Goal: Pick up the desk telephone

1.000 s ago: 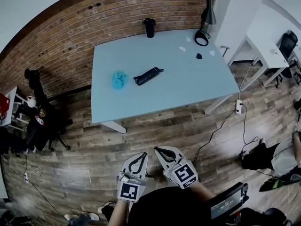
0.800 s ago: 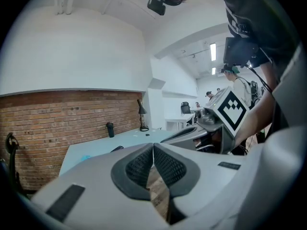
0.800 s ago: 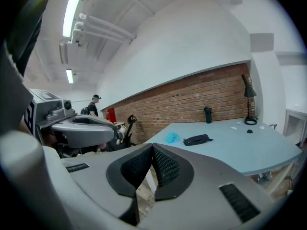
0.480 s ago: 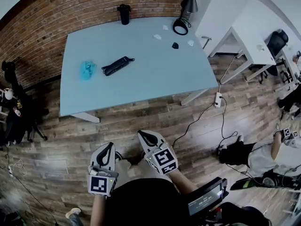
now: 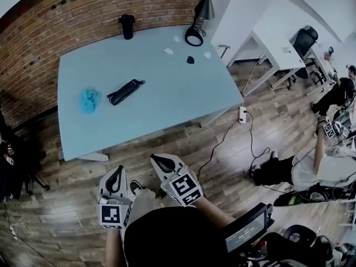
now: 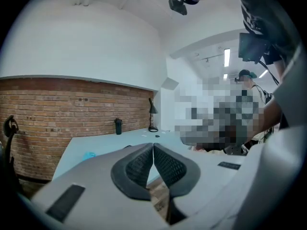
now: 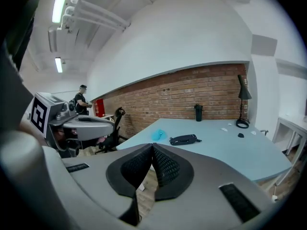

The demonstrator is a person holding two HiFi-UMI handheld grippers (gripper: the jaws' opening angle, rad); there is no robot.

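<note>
Head view shows the approach step: the left gripper (image 5: 118, 169) and right gripper (image 5: 155, 159), jaws together and empty, are well apart from the desk telephone (image 5: 125, 91), so I think they must next reach it and open.

We've got open wood floor (image 5: 178, 142) between us and the table (image 5: 167, 102), and its near half is bare. Around the desk telephone (image 5: 125, 91): blue crumpled thing (image 5: 89, 99) just left of it, black tumbler (image 5: 127, 25) and lamp (image 5: 194, 35) well back by the brick wall (image 5: 83, 10).
</note>
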